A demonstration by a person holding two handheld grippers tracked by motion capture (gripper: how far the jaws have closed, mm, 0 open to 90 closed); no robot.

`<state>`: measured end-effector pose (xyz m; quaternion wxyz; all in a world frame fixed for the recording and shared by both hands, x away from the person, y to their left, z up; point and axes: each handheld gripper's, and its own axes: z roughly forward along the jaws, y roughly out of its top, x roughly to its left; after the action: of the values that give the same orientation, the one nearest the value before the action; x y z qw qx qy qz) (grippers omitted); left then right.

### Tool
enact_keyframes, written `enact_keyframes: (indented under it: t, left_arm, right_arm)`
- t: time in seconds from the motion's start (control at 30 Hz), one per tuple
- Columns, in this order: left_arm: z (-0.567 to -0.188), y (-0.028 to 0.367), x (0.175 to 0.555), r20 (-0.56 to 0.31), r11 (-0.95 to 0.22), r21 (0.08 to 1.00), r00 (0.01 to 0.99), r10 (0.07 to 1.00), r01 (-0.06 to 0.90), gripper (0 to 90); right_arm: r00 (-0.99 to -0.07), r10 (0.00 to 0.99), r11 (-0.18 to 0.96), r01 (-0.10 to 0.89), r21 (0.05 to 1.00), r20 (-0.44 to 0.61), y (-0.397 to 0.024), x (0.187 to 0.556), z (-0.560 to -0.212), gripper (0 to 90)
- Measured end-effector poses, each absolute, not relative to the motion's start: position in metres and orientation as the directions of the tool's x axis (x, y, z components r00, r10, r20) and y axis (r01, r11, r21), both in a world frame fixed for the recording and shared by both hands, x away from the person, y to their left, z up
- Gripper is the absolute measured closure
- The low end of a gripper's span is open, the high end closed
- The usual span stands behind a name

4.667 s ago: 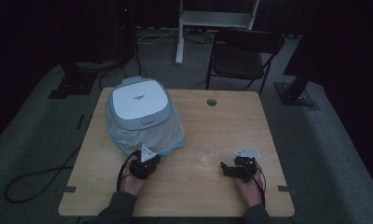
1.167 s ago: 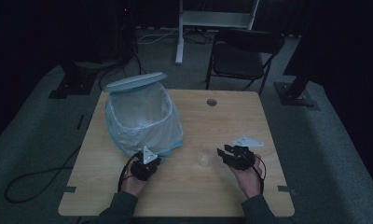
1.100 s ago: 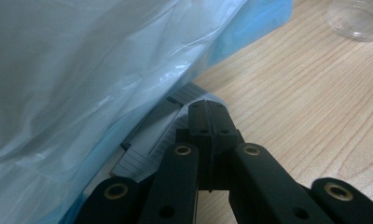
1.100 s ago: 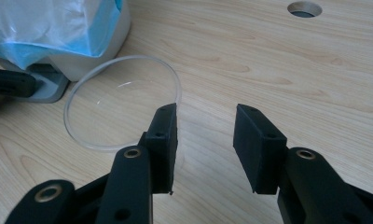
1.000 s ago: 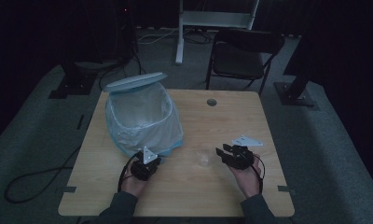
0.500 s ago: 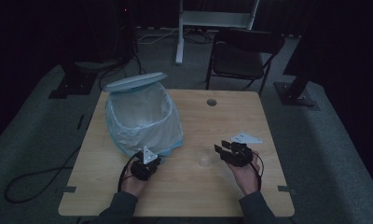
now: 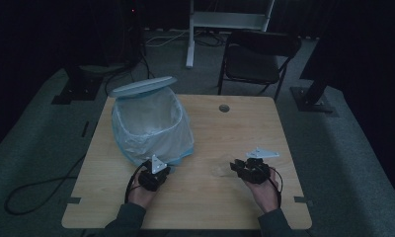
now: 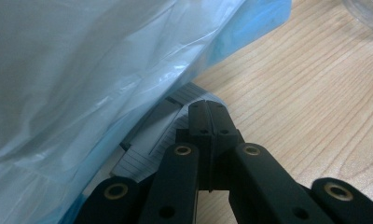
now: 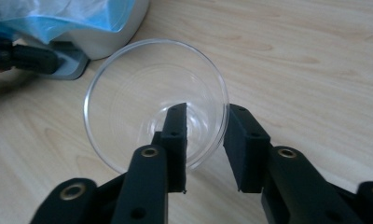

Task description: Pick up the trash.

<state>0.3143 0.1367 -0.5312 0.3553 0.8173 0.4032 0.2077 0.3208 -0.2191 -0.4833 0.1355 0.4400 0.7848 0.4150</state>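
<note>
One lined bin [image 7: 151, 126], lid raised; one clear cup [image 9: 154, 105], contents undiscernible. Left tool [image 8: 208, 109] pressed together; right tool [image 9: 205, 123], just closing, straddles the cup's rim.

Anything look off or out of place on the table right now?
Nothing spilled or damaged. The bin lid stands open because the left gripper, jaws shut, presses the pedal. The right gripper straddles the clear cup's wall.
</note>
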Motion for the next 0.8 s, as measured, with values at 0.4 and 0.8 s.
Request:
enact_keyframes:
  t: [0.4, 0.8]
  left_arm:
    - [-0.531, 0.137, 0.314, 0.055, -0.425, 0.747, 0.589, 0.806, 0.511, 90.0]
    - [-0.531, 0.137, 0.314, 0.054, -0.424, 0.748, 0.59, 0.806, 0.511, 90.0]
  right_arm:
    - [-0.632, 0.765, 0.346, 0.567, 0.748, 0.125, -0.223, 0.309, -0.486, 85.6]
    - [-0.647, 0.756, 0.334, 0.51, 0.793, 0.097, -0.225, 0.309, -0.475, 86.6]
